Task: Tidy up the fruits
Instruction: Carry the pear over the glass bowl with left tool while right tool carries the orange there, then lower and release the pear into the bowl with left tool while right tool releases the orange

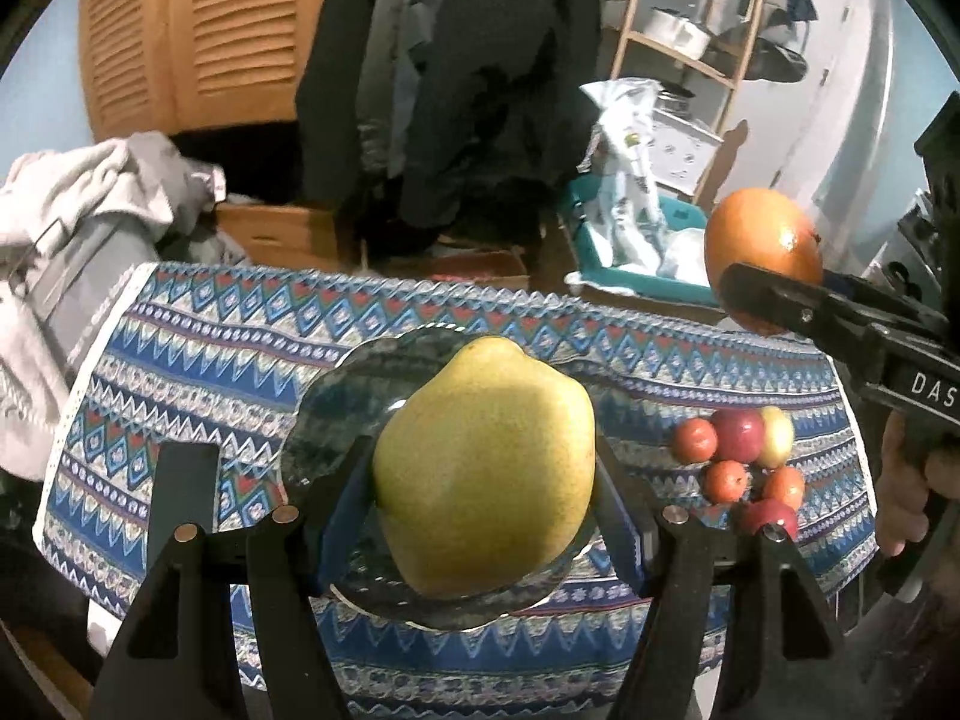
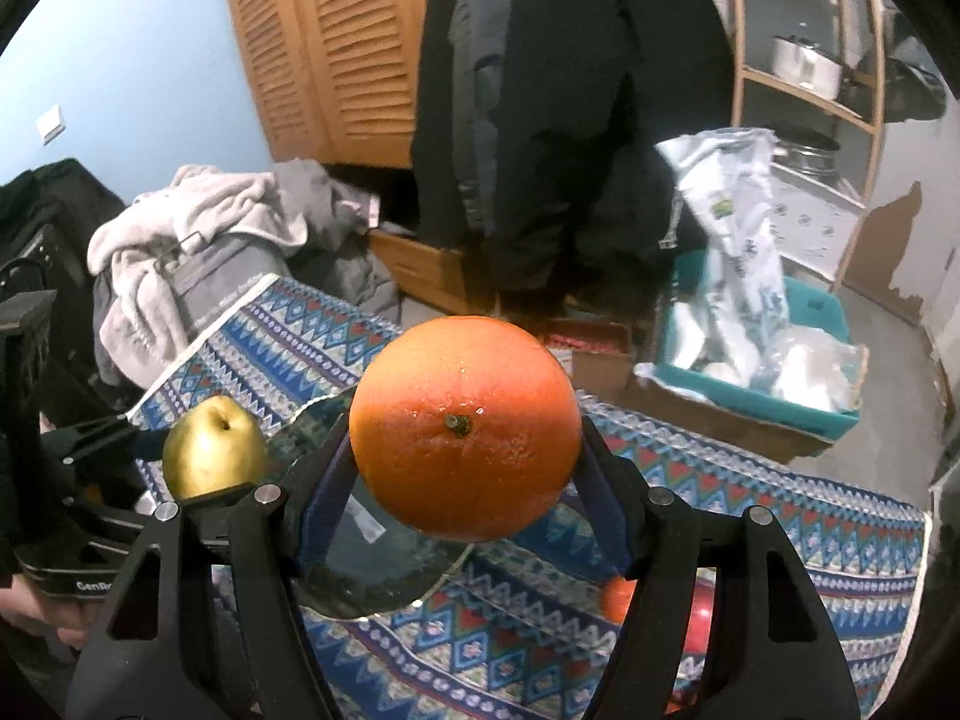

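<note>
My left gripper (image 1: 483,474) is shut on a large yellow-green pear (image 1: 486,474) and holds it above a glass plate (image 1: 336,414) on the patterned tablecloth. My right gripper (image 2: 462,438) is shut on a big orange (image 2: 462,426) and holds it in the air above the table, right of the plate (image 2: 360,576). In the left wrist view the orange (image 1: 762,240) and right gripper (image 1: 780,294) show at upper right. In the right wrist view the pear (image 2: 213,456) shows at left. Several small red and orange fruits (image 1: 738,456) lie on the cloth right of the plate.
The table has a blue patterned cloth (image 1: 198,360). Behind it are a pile of laundry (image 1: 90,210), cardboard boxes (image 1: 282,234), a teal crate with bags (image 1: 636,240), hanging dark coats (image 1: 468,90) and a wooden shelf (image 1: 690,30).
</note>
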The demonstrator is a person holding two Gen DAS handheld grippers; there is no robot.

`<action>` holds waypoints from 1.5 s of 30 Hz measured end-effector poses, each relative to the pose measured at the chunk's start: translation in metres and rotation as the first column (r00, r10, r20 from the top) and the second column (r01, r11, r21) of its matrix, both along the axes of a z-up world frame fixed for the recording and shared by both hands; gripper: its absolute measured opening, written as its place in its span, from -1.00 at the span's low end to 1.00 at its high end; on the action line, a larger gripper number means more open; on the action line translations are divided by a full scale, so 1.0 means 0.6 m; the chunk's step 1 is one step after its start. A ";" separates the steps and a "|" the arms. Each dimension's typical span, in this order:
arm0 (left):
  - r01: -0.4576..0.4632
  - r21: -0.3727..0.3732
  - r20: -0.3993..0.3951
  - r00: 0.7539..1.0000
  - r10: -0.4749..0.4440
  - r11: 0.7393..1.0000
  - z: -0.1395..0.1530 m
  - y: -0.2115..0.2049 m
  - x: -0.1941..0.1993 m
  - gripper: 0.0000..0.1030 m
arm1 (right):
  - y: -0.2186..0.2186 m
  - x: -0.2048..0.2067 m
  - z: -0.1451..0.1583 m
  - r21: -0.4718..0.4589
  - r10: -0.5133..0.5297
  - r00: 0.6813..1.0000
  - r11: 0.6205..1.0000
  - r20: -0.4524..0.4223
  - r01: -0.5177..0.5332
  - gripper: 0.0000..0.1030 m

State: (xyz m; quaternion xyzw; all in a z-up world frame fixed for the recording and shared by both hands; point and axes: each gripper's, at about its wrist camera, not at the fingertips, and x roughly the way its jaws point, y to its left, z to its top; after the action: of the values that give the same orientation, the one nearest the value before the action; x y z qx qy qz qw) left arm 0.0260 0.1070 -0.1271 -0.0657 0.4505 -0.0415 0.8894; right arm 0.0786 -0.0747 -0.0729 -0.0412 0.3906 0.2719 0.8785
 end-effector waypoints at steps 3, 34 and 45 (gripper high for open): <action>-0.015 0.002 -0.014 1.000 0.015 1.000 -0.013 0.015 -0.001 0.36 | 0.025 0.004 -0.010 -0.010 0.026 1.000 1.000 -0.007 -0.026 0.35; -0.035 0.027 -0.276 0.960 0.041 0.999 -0.198 0.040 0.042 0.36 | 0.124 0.040 -0.232 -0.123 0.126 0.940 0.977 -0.317 -0.173 0.35; -0.039 0.042 -0.326 0.944 0.050 0.998 -0.236 0.042 0.043 0.36 | 0.135 0.035 -0.278 -0.160 0.123 0.916 0.967 -0.383 -0.196 0.35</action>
State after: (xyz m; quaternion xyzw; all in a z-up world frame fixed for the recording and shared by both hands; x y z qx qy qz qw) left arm 0.0519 0.1321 -0.2687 -0.0662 0.5908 -0.0020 0.8041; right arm 0.0997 0.0061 -0.2398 -0.1072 0.5691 0.3062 0.7556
